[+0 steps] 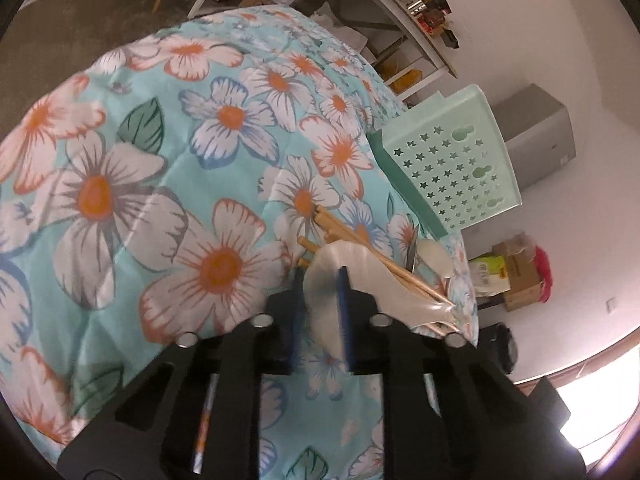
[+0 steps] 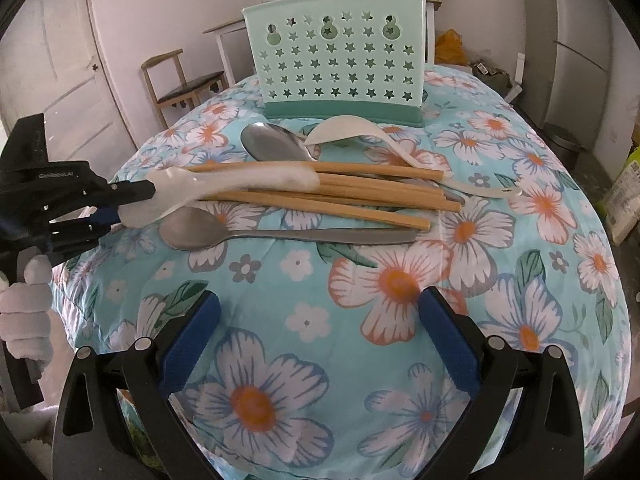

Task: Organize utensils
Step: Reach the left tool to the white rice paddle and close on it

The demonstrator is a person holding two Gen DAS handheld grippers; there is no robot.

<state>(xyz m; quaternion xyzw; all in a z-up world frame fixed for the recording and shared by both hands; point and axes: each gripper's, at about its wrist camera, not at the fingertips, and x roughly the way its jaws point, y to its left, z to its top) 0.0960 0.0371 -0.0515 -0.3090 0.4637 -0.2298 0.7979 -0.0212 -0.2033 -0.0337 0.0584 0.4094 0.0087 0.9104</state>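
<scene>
White, shiny and pinched tight: a white spoon (image 2: 224, 184), round end caught between the blue pads of the left hand-held gripper (image 2: 130, 202). Closed almost all the way on the thin edge of the bowl. Gripped from below by a hand in a white glove (image 2: 28, 316). Long handle of the spoon lying across the chopsticks (image 2: 320, 196), on the flowered cloth (image 2: 360, 360) over the counter.

Close by: a metal spoon (image 2: 240, 234) just in front of the pile, a second metal spoon (image 2: 276, 144) and a second white spoon (image 2: 384, 136) behind. Further back, upright and apart from the pile, the green holder (image 2: 340, 64) with star holes. Most likely the place to put everything.

Right hand-held gripper (image 2: 320, 308) wide open, low over the cloth, nothing between the pads.

Things to watch for from here:

Slipping. Smooth spoon, small bite on a curved edge, long handle sticking out far from the pads. Could swing down or drop on the way up.

Dragging. Handle touching the chopsticks, so a sideways pull could roll them apart or knock them into the metal spoons. Better to lift straight up first.

Bumping. Looks like a light holder on soft cloth. Could tip over or slide back from a poke at the wall instead of a clean drop into the top.
</scene>
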